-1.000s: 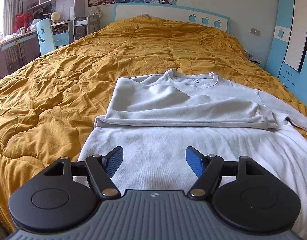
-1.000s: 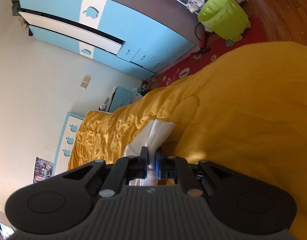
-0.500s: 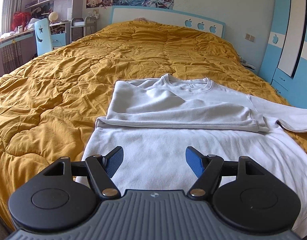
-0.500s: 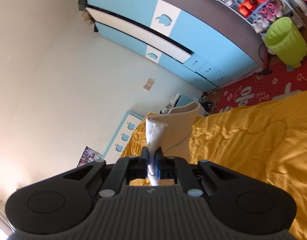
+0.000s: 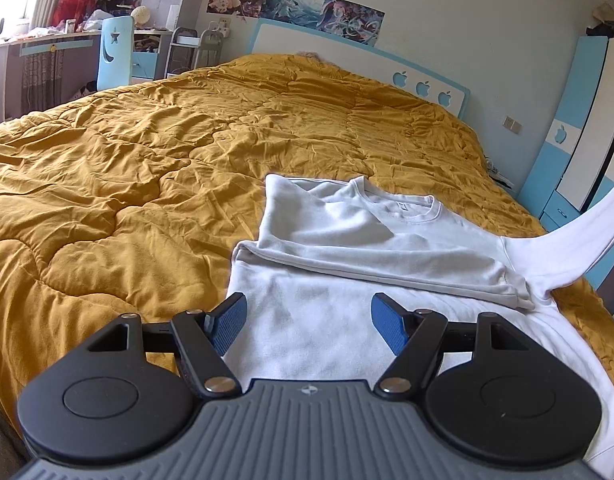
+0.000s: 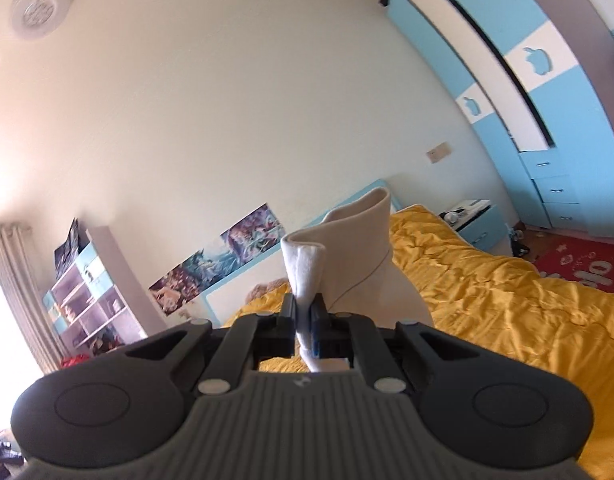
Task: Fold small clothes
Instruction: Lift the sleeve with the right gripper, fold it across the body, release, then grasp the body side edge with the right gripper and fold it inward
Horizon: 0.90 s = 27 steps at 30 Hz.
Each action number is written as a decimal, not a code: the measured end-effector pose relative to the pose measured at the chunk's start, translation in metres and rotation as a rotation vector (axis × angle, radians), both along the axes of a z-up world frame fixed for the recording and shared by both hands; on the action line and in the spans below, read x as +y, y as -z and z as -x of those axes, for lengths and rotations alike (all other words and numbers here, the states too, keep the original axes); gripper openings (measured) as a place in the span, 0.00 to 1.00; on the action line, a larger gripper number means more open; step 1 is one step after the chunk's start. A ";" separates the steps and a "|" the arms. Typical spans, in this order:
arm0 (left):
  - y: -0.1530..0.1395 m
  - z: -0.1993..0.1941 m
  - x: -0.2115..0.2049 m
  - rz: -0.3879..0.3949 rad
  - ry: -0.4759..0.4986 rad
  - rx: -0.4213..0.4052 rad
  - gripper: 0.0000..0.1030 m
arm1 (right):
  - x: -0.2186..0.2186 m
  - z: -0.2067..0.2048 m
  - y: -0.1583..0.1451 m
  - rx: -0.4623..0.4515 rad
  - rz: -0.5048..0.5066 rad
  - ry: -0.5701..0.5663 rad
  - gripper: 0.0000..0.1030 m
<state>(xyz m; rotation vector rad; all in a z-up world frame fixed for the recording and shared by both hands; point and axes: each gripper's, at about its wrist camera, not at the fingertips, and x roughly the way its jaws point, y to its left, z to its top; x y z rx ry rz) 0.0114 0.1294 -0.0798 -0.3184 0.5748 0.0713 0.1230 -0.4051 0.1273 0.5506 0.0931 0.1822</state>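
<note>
Sleeve-folding step in hand: the white long-sleeved cotton sweatshirt (image 5: 347, 264) lies on the mustard quilted bed (image 5: 147, 168), right gripper (image 6: 305, 316) fingers pinching its raised cuff, left gripper (image 5: 309, 322) fingers spread idle; next, likely lay that sleeve across the body

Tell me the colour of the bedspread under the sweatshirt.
Mustard yellow, quilted bedspread; clearest in the left wrist view.

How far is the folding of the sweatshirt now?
Done: one sleeve lies folded across the sweatshirt on the bed. In hand: the right gripper is shut on the other sleeve, lifted off the bed. The left gripper is open above the hem. Left: laying that sleeve across and folding the body.
</note>
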 end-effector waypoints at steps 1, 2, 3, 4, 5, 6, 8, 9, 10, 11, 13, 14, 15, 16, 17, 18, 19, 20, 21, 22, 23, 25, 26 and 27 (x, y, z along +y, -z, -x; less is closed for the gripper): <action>0.000 0.001 0.004 0.012 -0.008 -0.001 0.81 | 0.021 -0.006 -0.004 0.002 0.023 -0.023 0.02; 0.000 0.003 0.010 0.029 -0.018 -0.005 0.81 | 0.045 -0.012 -0.007 0.003 0.060 -0.045 0.02; -0.001 0.004 0.014 0.040 -0.027 -0.008 0.81 | 0.069 -0.019 -0.008 0.004 0.107 -0.061 0.02; -0.002 0.005 0.017 0.048 -0.034 -0.011 0.81 | 0.093 -0.024 -0.007 0.004 0.159 -0.080 0.02; -0.002 0.007 0.022 0.054 -0.043 -0.016 0.81 | 0.116 -0.029 -0.005 0.004 0.214 -0.102 0.02; -0.003 0.008 0.026 0.056 -0.049 -0.021 0.81 | 0.146 -0.035 0.000 0.003 0.285 -0.134 0.02; -0.005 0.011 0.033 0.057 -0.066 -0.030 0.81 | 0.196 -0.041 0.016 0.003 0.390 -0.191 0.02; -0.006 0.012 0.036 0.057 -0.075 -0.034 0.81 | 0.216 -0.044 0.023 0.004 0.428 -0.209 0.02; -0.007 0.013 0.041 0.058 -0.087 -0.036 0.81 | 0.242 -0.049 0.036 0.005 0.475 -0.234 0.02; -0.007 0.014 0.044 0.060 -0.093 -0.038 0.81 | 0.264 -0.054 0.049 0.011 0.512 -0.262 0.02; -0.007 0.016 0.051 0.062 -0.113 -0.038 0.81 | 0.306 -0.064 0.078 0.036 0.581 -0.327 0.02; -0.007 0.018 0.055 0.062 -0.124 -0.038 0.81 | 0.324 -0.068 0.094 0.053 0.619 -0.348 0.02; -0.007 0.019 0.058 0.063 -0.137 -0.037 0.81 | 0.345 -0.076 0.116 0.088 0.666 -0.378 0.06; -0.006 0.020 0.062 0.065 -0.152 -0.035 0.81 | 0.362 -0.080 0.137 0.138 0.701 -0.436 0.25; -0.005 0.020 0.065 0.067 -0.160 -0.032 0.81 | 0.379 -0.085 0.161 0.206 0.726 -0.538 0.41; -0.004 0.020 0.068 0.071 -0.170 -0.025 0.81 | 0.391 -0.084 0.181 0.255 0.723 -0.631 0.56; -0.003 0.020 0.070 0.074 -0.179 -0.019 0.81 | 0.397 -0.078 0.197 0.275 0.702 -0.704 0.56; -0.001 0.021 0.073 0.081 -0.185 -0.014 0.81 | 0.401 -0.068 0.213 0.284 0.684 -0.761 0.56; 0.000 0.022 0.075 0.085 -0.187 -0.011 0.81 | 0.407 -0.061 0.224 0.291 0.689 -0.787 0.56; 0.001 0.021 0.076 0.090 -0.188 -0.004 0.81 | 0.408 -0.056 0.230 0.295 0.704 -0.792 0.56; 0.002 0.021 0.076 0.094 -0.189 0.002 0.81 | 0.410 -0.049 0.237 0.297 0.726 -0.789 0.56; 0.004 0.019 0.075 0.099 -0.188 0.014 0.81 | 0.406 -0.043 0.245 0.305 0.752 -0.771 0.56; 0.005 0.018 0.073 0.100 -0.183 0.016 0.81 | 0.397 -0.042 0.245 0.316 0.756 -0.746 0.56; 0.005 0.018 0.071 0.098 -0.176 0.016 0.81 | 0.383 -0.045 0.243 0.327 0.754 -0.712 0.56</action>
